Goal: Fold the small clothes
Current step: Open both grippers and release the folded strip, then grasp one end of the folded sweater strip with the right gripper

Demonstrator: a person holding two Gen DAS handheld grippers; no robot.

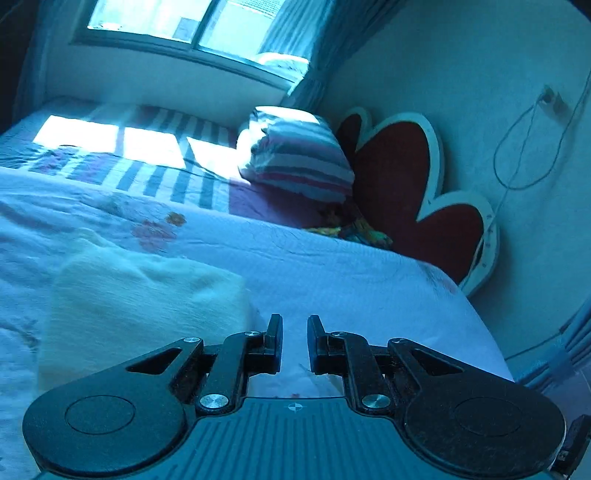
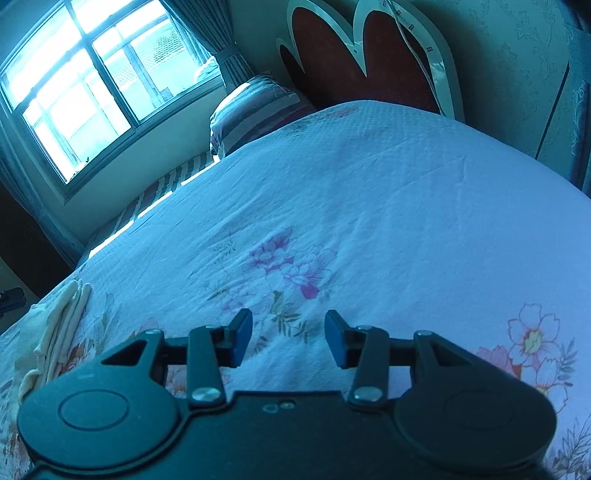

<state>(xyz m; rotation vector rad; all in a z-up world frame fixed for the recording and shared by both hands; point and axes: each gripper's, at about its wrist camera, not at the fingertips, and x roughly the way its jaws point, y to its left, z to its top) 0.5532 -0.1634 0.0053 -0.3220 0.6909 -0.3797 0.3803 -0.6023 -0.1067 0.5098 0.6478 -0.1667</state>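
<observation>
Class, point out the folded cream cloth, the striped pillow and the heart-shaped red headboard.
folded cream cloth (image 1: 140, 302), left wrist view, middle of top face.
striped pillow (image 1: 295, 158), left wrist view, front side.
heart-shaped red headboard (image 1: 395, 166), left wrist view, red panel.

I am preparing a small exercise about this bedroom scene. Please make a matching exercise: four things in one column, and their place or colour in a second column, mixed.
1. cream garment
2. headboard
3. striped pillow
4. right claw

a. red hearts, white rim
b. open above the flowered sheet
c. folded, on the bed
d. near the window

Pairs: 1-c, 2-a, 3-d, 4-b
</observation>
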